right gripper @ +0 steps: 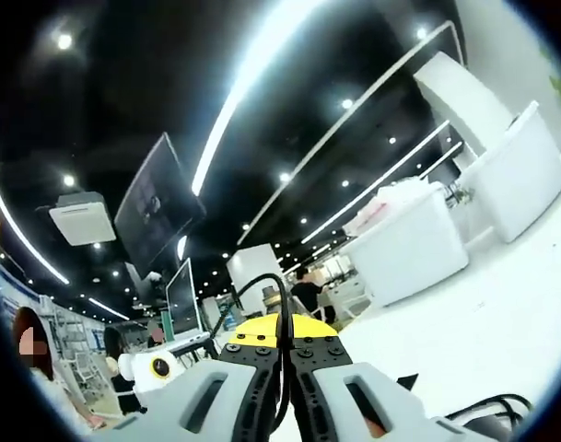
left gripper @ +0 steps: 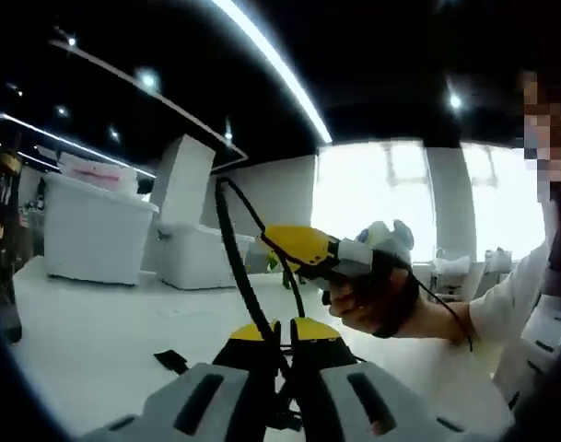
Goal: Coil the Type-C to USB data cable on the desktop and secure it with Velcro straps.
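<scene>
A black data cable (left gripper: 232, 262) rises from between my left gripper's (left gripper: 282, 333) yellow-tipped jaws, which are shut on it. It arcs over to my right gripper (left gripper: 294, 242), which a hand (left gripper: 370, 299) holds just above and beyond the left one. In the right gripper view the right gripper (right gripper: 282, 330) is shut on the cable (right gripper: 282, 354), and a small loop stands above its tips. More of the cable (right gripper: 490, 405) lies on the white desktop (right gripper: 501, 331) at lower right. A black strap piece (left gripper: 171, 360) rests on the desktop (left gripper: 96, 322) left of my left jaws.
White boxes (left gripper: 94, 230) (left gripper: 199, 250) stand at the back of the desktop, and a dark bottle (left gripper: 2, 239) stands at the far left edge. A person's sleeve (left gripper: 506, 308) comes in from the right. Dark monitors (right gripper: 156, 207) hang beyond, and people stand in the background.
</scene>
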A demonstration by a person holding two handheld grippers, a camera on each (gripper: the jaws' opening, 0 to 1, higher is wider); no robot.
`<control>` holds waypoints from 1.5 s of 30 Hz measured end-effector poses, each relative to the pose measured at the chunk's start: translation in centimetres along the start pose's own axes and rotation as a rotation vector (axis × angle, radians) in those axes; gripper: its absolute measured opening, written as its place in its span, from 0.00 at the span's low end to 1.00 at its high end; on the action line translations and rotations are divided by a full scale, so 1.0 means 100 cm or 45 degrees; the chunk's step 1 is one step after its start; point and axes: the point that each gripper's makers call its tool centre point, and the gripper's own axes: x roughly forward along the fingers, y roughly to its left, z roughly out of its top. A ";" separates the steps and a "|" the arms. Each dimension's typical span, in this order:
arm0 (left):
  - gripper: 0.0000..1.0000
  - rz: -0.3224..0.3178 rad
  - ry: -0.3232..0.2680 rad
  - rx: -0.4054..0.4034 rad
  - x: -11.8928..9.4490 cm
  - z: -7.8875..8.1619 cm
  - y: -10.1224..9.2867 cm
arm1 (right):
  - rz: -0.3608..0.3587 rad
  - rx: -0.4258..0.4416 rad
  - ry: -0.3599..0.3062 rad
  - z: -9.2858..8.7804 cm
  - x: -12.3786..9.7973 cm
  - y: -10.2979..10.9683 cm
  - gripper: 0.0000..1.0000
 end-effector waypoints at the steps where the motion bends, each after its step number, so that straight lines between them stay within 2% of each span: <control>1: 0.12 -0.034 0.033 -0.002 0.001 -0.005 -0.005 | -0.002 -0.003 0.000 0.000 0.000 0.000 0.01; 3: 0.20 -0.046 0.076 -0.012 0.005 -0.015 -0.010 | 0.001 0.008 0.003 -0.002 0.001 0.001 0.01; 4: 0.20 -0.034 0.106 0.013 0.005 -0.020 -0.009 | 0.003 0.036 0.011 -0.004 0.002 0.002 0.01; 5: 0.15 -0.018 0.115 0.057 0.006 -0.022 -0.006 | 0.002 0.061 0.016 -0.005 0.003 0.002 0.01; 8: 0.13 -0.025 0.101 -0.002 0.006 -0.021 -0.006 | 0.003 0.083 0.021 -0.007 0.002 0.001 0.01; 11: 0.06 -0.055 0.076 -0.040 0.004 -0.016 -0.009 | 0.003 0.088 0.021 -0.007 0.001 0.000 0.01; 17: 0.06 -0.071 0.043 -0.054 -0.001 -0.005 -0.011 | -0.012 -0.056 0.034 -0.002 -0.011 -0.005 0.01; 20: 0.05 -0.095 0.056 -0.028 -0.001 -0.006 -0.015 | -0.032 -0.114 0.066 -0.006 -0.019 -0.009 0.02; 22: 0.05 -0.120 0.098 -0.007 -0.001 -0.011 -0.020 | -0.007 -0.186 0.122 -0.012 -0.022 -0.010 0.02; 23: 0.05 -0.117 0.132 0.020 -0.002 -0.015 -0.021 | 0.046 -0.339 0.177 -0.016 -0.026 -0.012 0.03; 24: 0.05 -0.095 0.142 0.037 -0.003 -0.016 -0.019 | 0.057 -0.384 0.206 -0.015 -0.030 -0.016 0.04; 25: 0.05 -0.088 0.150 0.045 -0.004 -0.016 -0.018 | 0.059 -0.377 0.224 -0.015 -0.034 -0.019 0.07; 26: 0.05 -0.081 0.153 0.050 -0.005 -0.016 -0.017 | 0.059 -0.352 0.237 -0.013 -0.037 -0.023 0.14; 27: 0.05 -0.061 0.144 0.058 -0.007 -0.014 -0.014 | 0.019 -0.290 0.300 -0.013 -0.048 -0.038 0.19; 28: 0.05 -0.045 0.132 0.056 -0.009 -0.012 -0.011 | -0.013 -0.288 0.351 -0.013 -0.056 -0.051 0.19; 29: 0.05 -0.031 0.123 0.054 -0.011 -0.009 -0.009 | -0.030 -0.320 0.410 -0.015 -0.065 -0.064 0.18; 30: 0.05 -0.024 0.110 0.058 -0.014 -0.006 -0.007 | -0.090 -0.370 0.463 -0.018 -0.076 -0.081 0.18; 32: 0.05 -0.019 0.093 0.061 -0.016 -0.002 -0.006 | -0.158 -0.471 0.522 -0.020 -0.089 -0.103 0.18; 33: 0.05 -0.017 0.079 0.066 -0.017 0.001 -0.005 | -0.234 -0.525 0.598 -0.026 -0.104 -0.124 0.18; 34: 0.05 -0.012 0.070 0.071 -0.018 0.003 -0.005 | -0.293 -0.495 0.628 -0.031 -0.114 -0.139 0.18; 36: 0.05 -0.009 0.065 0.078 -0.018 0.005 -0.005 | -0.285 -0.400 0.681 -0.042 -0.124 -0.141 0.18; 37: 0.05 -0.021 0.056 0.092 -0.018 0.007 -0.007 | -0.290 -0.356 0.737 -0.052 -0.132 -0.144 0.18; 38: 0.05 -0.026 0.051 0.095 -0.018 0.007 -0.009 | -0.291 -0.359 0.745 -0.054 -0.133 -0.145 0.18; 41: 0.05 -0.043 0.031 0.106 -0.017 0.011 -0.014 | -0.305 -0.475 0.845 -0.070 -0.139 -0.153 0.18; 43: 0.05 -0.092 -0.017 0.115 -0.017 0.019 -0.022 | -0.318 -0.529 0.901 -0.081 -0.140 -0.157 0.17; 45: 0.05 -0.139 -0.063 0.101 -0.019 0.026 -0.029 | -0.310 -0.607 0.902 -0.082 -0.134 -0.160 0.13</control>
